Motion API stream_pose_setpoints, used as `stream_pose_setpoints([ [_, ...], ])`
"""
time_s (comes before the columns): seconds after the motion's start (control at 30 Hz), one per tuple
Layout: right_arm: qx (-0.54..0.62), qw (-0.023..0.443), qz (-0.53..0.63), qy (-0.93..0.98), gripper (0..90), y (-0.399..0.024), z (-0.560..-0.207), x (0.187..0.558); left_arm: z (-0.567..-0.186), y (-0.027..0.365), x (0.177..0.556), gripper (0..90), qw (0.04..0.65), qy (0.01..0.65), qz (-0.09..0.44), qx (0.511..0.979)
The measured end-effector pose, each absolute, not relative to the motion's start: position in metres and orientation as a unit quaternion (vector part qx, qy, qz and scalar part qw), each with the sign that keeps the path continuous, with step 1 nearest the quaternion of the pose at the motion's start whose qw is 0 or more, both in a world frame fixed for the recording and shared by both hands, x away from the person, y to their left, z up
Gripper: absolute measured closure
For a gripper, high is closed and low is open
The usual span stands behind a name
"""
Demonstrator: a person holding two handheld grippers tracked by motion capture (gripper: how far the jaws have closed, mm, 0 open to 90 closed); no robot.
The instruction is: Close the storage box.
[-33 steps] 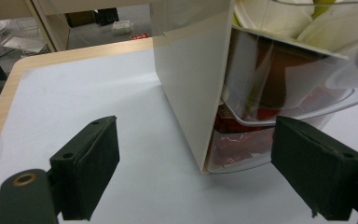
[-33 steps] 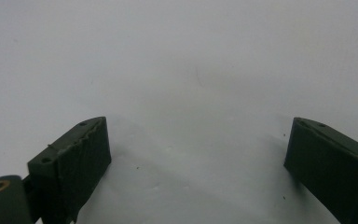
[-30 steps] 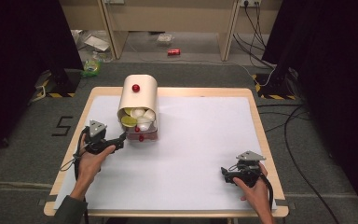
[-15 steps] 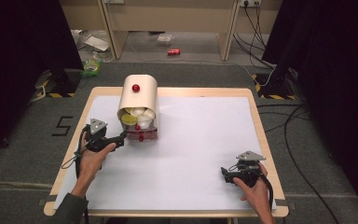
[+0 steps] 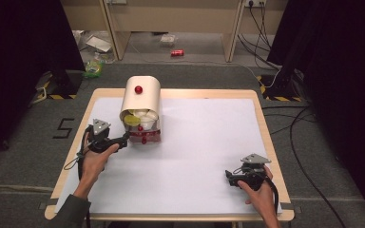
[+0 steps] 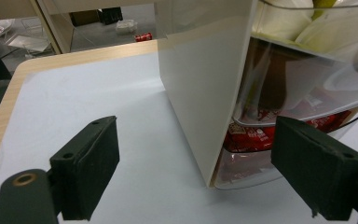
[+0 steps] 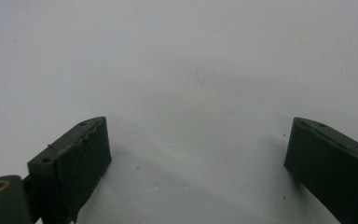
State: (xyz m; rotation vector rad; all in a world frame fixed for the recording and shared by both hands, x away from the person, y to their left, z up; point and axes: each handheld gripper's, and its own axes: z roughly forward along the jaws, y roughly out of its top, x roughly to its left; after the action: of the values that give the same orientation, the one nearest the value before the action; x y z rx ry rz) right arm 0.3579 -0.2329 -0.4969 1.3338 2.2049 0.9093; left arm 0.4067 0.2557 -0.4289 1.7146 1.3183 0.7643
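At the bin's (image 5: 141,109) lower left corner, left tool (image 5: 123,140) spread wide, jaws either side of the cream wall edge (image 6: 205,93) and clear drawer (image 6: 279,154), gripping nothing. Bin standing on the tabletop's (image 5: 204,142) far left, red knob (image 5: 138,89) on top. Near right, right tool (image 5: 229,176) wide, empty, over bare white.

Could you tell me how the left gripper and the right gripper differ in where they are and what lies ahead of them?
The left gripper sits at the cream box, its jaws straddling the box's front corner; the right gripper rests far off near the table's right edge. Between the left jaws is the clear drawer; the right jaws face bare white surface. Both are open and hold nothing.
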Motion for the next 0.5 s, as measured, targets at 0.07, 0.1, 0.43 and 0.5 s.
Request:
stream_pose_setpoints([
  [0.07,0.478,0.203,0.326,0.790,6.9,-0.2329,-0.4969,0.3579,-0.4287,0.2555,0.4064,15.3,0.411,0.524,0.303,0.682],
  [0.1,0.478,0.203,0.326,0.790,6.9,-0.2330,-0.4969,0.3579,-0.4287,0.2553,0.4062,15.7,0.412,0.524,0.302,0.681],
  [0.43,0.478,0.203,0.326,0.790,6.9,-0.2329,-0.4969,0.3579,-0.4276,0.2490,0.4020,17.7,0.411,0.515,0.293,0.693],
  [0.5,0.478,0.203,0.326,0.790,6.9,-0.2329,-0.4969,0.3579,-0.4273,0.2494,0.4016,17.7,0.413,0.515,0.292,0.692],
])
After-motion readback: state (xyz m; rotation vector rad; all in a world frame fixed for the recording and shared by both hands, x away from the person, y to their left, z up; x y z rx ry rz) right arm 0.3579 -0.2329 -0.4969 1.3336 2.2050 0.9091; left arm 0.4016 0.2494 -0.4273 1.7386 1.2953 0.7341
